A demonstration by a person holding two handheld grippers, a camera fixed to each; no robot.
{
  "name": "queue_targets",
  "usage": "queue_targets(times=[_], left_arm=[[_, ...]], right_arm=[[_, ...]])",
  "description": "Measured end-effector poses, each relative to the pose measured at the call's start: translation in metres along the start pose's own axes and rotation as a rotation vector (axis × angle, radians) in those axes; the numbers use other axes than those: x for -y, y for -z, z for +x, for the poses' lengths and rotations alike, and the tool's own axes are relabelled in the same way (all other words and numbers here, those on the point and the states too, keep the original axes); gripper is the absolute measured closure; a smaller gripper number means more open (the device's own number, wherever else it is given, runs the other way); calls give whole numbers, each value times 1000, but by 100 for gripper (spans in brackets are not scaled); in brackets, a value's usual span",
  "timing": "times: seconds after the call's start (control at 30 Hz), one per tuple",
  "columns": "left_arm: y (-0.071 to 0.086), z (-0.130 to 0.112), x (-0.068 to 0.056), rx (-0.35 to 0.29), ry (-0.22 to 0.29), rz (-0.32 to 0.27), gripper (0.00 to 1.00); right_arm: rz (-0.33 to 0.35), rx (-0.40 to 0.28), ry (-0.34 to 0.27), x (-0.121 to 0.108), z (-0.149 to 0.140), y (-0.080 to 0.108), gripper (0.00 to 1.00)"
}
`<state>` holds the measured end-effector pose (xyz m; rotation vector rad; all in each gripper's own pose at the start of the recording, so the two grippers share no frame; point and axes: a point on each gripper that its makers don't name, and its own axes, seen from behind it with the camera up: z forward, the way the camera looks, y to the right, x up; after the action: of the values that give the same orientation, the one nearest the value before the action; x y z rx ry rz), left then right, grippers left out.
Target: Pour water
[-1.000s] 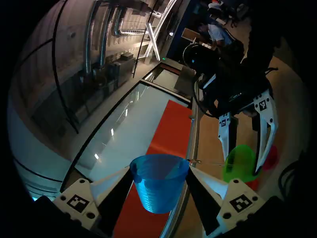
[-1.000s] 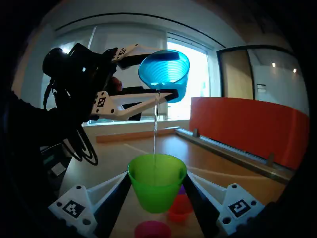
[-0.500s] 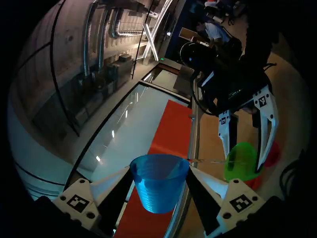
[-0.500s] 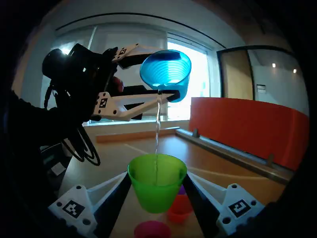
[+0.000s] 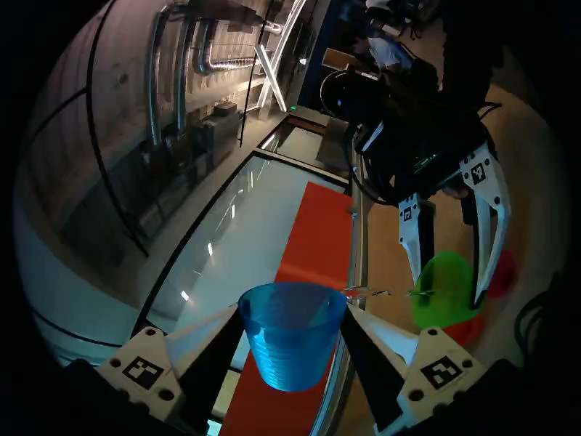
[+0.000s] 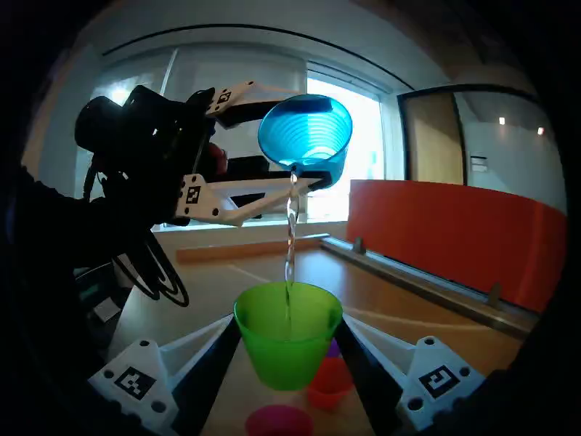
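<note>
Wooden tabletop [image 6: 407, 312] lies under bright windows [image 6: 367, 131], with an orange wall [image 6: 465, 232] at 3 o'clock in the right gripper view. Your blue cup [image 6: 305, 138] is up at 12 o'clock there, tipped over. A thin stream of water [image 6: 290, 232] falls from its lip down into the green cup [image 6: 287, 341] at 6 o'clock. The blue cup is well above the green one and does not touch it.

You look to be in the middle of the pour. Next you likely need to hold the tip steady and keep the stream in the middle of the green cup. Turn the blue cup back up before the green one gets too full.

Your left tongs [image 5: 290, 312] are partly open and pinch the blue cup from both sides. Your right tongs [image 6: 287, 323] are partly open too and pinch the green cup, holding it upright. Below it, near 6 o'clock, sit a small orange cup [image 6: 330, 381] and a pink cup [image 6: 279, 420].
</note>
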<state>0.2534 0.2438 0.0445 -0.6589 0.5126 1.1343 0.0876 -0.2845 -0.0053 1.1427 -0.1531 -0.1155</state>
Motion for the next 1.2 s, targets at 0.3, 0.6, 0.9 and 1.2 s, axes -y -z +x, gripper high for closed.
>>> queue_targets(times=[0.3, 0.6, 0.9, 1.2], left_arm=[[0, 3, 3, -7, -22, 8, 13], [1, 5, 9, -13, -41, 15, 13], [-1, 4, 8, -14, -58, 20, 13], [-2, 6, 6, -21, -77, 21, 13]], right_arm=[[0, -1, 2, 0, 0, 0, 10], [-3, 0, 2, -1, -1, 0, 10], [-1, -2, 2, 0, 0, -1, 10], [0, -3, 1, 1, -1, -1, 10]])
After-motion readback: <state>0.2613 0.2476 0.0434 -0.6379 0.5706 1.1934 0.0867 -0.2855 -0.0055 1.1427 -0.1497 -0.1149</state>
